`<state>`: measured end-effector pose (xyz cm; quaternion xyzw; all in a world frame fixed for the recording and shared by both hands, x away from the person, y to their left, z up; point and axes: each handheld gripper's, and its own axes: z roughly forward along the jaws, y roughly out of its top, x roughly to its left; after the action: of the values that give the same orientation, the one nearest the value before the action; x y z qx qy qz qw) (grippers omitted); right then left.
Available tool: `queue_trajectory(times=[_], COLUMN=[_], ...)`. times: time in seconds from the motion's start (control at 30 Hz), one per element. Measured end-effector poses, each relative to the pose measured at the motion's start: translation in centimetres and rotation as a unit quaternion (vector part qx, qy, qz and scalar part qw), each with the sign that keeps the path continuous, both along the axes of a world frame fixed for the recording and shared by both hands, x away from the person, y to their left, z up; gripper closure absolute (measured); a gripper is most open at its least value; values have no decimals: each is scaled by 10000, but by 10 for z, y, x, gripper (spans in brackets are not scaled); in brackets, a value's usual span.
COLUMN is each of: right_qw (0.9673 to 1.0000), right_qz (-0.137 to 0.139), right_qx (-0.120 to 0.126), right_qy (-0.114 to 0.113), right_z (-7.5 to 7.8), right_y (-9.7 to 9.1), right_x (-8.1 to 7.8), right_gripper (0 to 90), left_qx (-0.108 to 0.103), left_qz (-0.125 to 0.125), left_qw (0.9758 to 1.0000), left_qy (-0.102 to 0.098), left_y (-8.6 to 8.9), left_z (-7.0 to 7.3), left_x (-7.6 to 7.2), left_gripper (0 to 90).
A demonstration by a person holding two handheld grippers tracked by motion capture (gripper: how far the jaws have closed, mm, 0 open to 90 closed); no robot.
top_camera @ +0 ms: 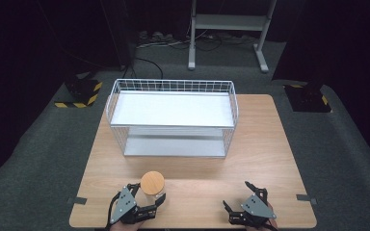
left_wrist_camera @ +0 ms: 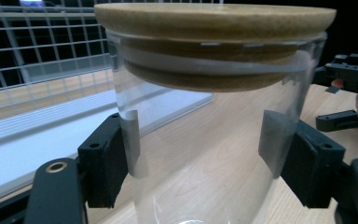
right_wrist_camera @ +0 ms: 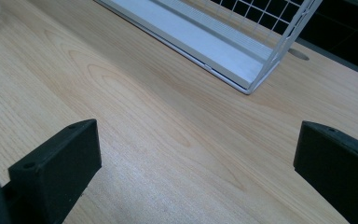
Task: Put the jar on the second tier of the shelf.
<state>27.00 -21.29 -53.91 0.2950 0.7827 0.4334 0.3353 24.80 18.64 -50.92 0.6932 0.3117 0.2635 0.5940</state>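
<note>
A clear glass jar (top_camera: 152,188) with a round wooden lid (left_wrist_camera: 214,21) stands near the table's front edge, left of centre. My left gripper (top_camera: 148,193) is shut on the jar (left_wrist_camera: 200,154), one black pad pressed on each side of the glass below the lid. At the front right my right gripper (top_camera: 237,195) rests low over the wood with its jaws wide apart and nothing between its fingers (right_wrist_camera: 56,168). The jar's base is hidden in the left gripper view.
A white two-tier wire shelf (top_camera: 172,118) stands at the middle back of the wooden table (top_camera: 270,159); its corner (right_wrist_camera: 256,79) lies ahead of the right gripper. Bare wood separates the grippers. Dark floor, cables and a white stand's legs (top_camera: 229,33) lie beyond.
</note>
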Motion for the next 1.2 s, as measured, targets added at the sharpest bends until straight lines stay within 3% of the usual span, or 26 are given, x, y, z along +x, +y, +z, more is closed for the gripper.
queue_trajectory(times=[0.57,1.17,1.2], right_qw=[10000,9998,9998], right_qz=[11,6,-2], right_qx=[-6,-203,-194], right_qy=[9,71,81], right_z=[0,-1,-1], right_y=[0,4,4], right_x=[1,2,2], right_gripper=[2,2,2], left_qx=[-51,-48,-120], left_qz=[398,499,492], left_qw=[9991,9985,9986], left_qy=[-124,-203,-171], left_y=[29,35,35], left_z=[7,15,16], left_x=[-6,-8,-7], left_gripper=[261,261,261])
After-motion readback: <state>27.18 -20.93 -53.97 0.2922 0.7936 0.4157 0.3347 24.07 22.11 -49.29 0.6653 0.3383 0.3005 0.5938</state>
